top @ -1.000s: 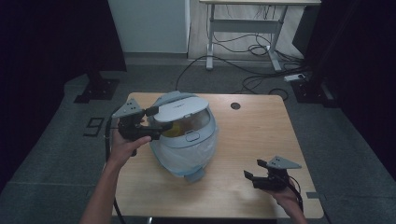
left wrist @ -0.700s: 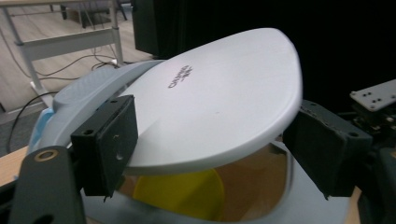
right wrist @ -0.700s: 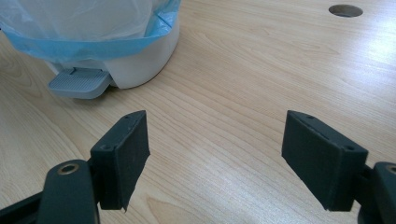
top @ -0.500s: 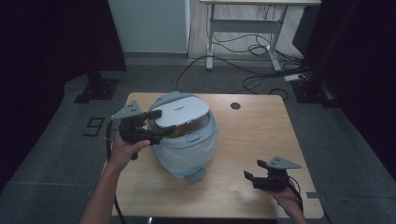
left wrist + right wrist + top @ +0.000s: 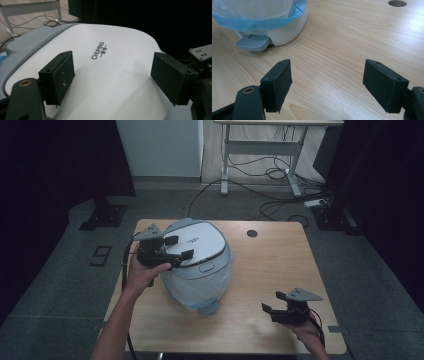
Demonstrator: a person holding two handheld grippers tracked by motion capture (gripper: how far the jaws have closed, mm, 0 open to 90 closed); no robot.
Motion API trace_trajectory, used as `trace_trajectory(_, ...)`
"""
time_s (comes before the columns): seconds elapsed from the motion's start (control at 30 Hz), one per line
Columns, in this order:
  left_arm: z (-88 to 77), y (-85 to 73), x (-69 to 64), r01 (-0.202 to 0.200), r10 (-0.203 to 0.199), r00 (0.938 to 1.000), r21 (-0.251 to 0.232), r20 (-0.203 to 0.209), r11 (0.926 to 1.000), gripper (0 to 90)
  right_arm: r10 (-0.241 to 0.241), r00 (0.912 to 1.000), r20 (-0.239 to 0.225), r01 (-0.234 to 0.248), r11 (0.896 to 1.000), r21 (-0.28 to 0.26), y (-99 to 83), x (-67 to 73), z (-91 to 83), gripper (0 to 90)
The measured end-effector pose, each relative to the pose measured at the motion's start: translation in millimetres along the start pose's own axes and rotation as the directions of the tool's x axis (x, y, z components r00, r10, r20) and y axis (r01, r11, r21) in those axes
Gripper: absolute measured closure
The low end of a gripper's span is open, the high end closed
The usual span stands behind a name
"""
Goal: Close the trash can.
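While the bin (image 5: 200,270) sits centre-frame on the counter (image 5: 280,270), its white lid (image 5: 112,65) is straddled by the left claw (image 5: 179,247), released. The right claw (image 5: 267,312), lower right, is seen w/ jaws apart, nothing held.

In the high view the left claw (image 5: 180,247) covers part of the bin's lid (image 5: 200,240), and the print on that lid is too small to read there. The bag (image 5: 200,285) hides the bin's wall below the rim. The right hand (image 5: 307,332) is cut off by the bottom edge, as is the near rim of the counter (image 5: 260,285).

In the left claw view the lid (image 5: 112,62) runs off the bottom edge and its far side is lost against darkness.

In the right claw view the bin (image 5: 284,30) is cut off at the top, so its lid cannot be seen; the hole (image 5: 397,3) in the counter is clipped by the top edge.
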State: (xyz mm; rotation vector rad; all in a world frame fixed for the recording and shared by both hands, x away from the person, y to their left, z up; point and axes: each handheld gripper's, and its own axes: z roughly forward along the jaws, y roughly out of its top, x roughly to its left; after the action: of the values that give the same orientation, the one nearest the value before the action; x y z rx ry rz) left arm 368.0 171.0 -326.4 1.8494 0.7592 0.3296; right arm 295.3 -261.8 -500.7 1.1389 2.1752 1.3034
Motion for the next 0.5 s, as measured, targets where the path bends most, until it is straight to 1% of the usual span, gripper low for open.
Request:
trace_trajectory(0.13, 6.3, 0.6, -3.1, -0.019, 0.019, 0.999, 0.005, -0.041, 0.9998, 18.9, 0.005, 1.0, 0.001, -0.005, 1.0, 0.0, -0.2, -0.5, 0.2, 22.4)
trace_trajectory(0.2, 10.2, 0.3, -5.1, -0.037, 0.037, 0.9969, 0.01, -0.069, 0.9993, 18.8, 0.001, 1.0, 0.002, -0.001, 1.0, 0.002, -0.5, -0.5, 1.1, 22.4)
trace_trajectory(0.27, 14.8, -0.4, -8.4, -0.057, 0.058, 0.9932, 0.011, -0.101, 0.9983, 18.8, 0.002, 1.0, 0.001, -0.002, 1.0, 0.006, -0.8, -0.1, 1.6, 22.4)
trace_trajectory(0.4, 21.2, 0.3, -12.9, -0.06, 0.06, 0.9918, 0.0, -0.113, 0.9982, 17.9, 0.003, 1.0, 0.003, -0.003, 1.0, 0.002, -0.7, -0.7, 1.0, 22.4)
trace_trajectory(0.5, 23.8, 3.2, -13.3, -0.058, 0.06, 0.991, 0.014, -0.12, 0.9982, 18.0, 0.004, 1.0, 0.005, -0.004, 1.0, 0.003, -1.0, -1.1, 1.0, 22.4)
